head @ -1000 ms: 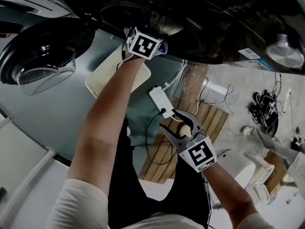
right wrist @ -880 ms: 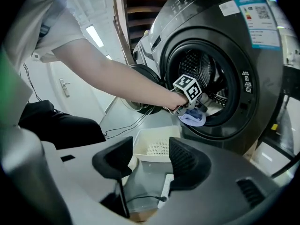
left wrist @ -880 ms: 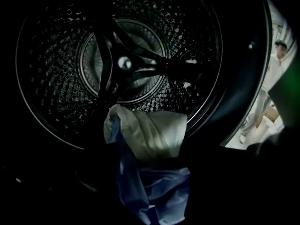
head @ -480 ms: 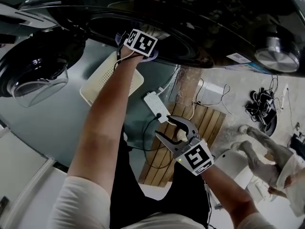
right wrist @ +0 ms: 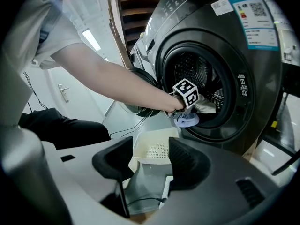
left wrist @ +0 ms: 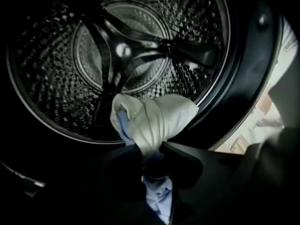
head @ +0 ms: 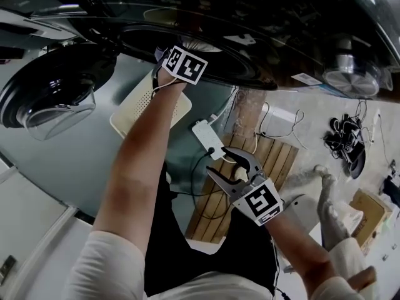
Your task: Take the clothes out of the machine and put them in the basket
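The washing machine (right wrist: 243, 55) stands with its door (head: 53, 99) swung open. My left gripper (left wrist: 152, 150) reaches into the drum (left wrist: 126, 55), and its jaws are closing onto a bunched white cloth (left wrist: 154, 116) with a pale blue piece (left wrist: 158, 196) behind it. In the right gripper view the left gripper (right wrist: 190, 108) sits at the drum mouth with the blue cloth (right wrist: 186, 121) hanging below it. The cream basket (head: 132, 108) lies on the floor under the door. My right gripper (head: 220, 160) hovers open and empty, back from the machine, above the basket (right wrist: 157, 149).
A white power strip (head: 209, 139) with cables lies beside the basket, next to wooden slats (head: 262, 161). Dark shoes (head: 347, 145) and a white box (head: 281, 120) sit at the right. A pale gloved hand (head: 331, 211) shows at the lower right.
My left gripper has dipped lower into the drum mouth. The right gripper has barely shifted. The pale gloved hand at the right has moved down and inward.
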A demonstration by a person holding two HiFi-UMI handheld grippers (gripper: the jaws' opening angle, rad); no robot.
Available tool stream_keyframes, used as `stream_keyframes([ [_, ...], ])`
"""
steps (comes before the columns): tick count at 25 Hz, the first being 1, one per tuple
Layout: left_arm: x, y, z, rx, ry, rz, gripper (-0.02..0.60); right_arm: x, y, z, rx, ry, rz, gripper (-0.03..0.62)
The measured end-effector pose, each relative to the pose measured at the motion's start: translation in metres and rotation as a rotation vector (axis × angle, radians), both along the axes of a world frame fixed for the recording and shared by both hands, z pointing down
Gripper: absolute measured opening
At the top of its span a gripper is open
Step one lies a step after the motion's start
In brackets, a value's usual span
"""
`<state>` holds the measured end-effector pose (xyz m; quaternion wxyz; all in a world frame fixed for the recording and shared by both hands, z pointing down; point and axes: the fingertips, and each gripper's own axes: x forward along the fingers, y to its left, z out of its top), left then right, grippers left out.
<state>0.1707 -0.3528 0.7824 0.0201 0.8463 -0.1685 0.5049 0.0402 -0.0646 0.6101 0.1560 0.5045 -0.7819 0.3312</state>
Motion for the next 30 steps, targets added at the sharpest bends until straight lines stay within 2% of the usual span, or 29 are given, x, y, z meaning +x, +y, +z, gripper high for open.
stream_keyframes([
  [6,-0.011,0.004,-0.043,0.008,0.093,-0.026,0.078,-0.001,-0.003,-0.019,0.008,-0.012,-0.005,0.224],
  [17,-0.048,0.024,-0.133,0.012,0.209,-0.019,0.077,-0.003,0.002,-0.072,0.037,-0.007,-0.030,0.224],
  [25,-0.079,0.035,-0.186,-0.005,0.310,-0.115,0.077,0.005,0.009,-0.111,0.042,-0.009,-0.040,0.224],
  [30,-0.092,0.048,-0.213,-0.005,0.343,-0.144,0.077,0.011,0.012,-0.126,0.020,-0.011,-0.055,0.224],
])
